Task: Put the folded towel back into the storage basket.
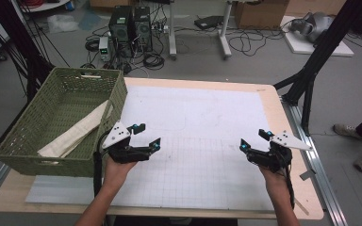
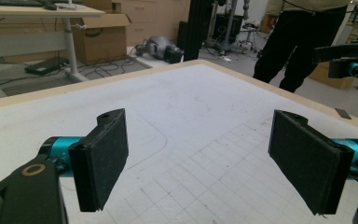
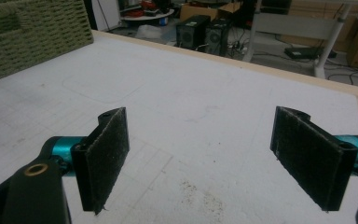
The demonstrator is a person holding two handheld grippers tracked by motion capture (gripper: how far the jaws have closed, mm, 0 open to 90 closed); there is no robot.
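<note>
Both claws hover spread and empty above the counter [image 1: 202, 108], the left claw [image 1: 147, 135] just beside the basket [image 1: 33, 160] (cloth [image 1: 75, 132] inside), the right claw [image 1: 253, 140] well apart.

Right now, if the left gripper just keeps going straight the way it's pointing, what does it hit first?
Probably nothing soon: the left gripper, jaws open, points across the bare white mat. If angled down, it would meet the mat first; depth is hard to judge.
</note>
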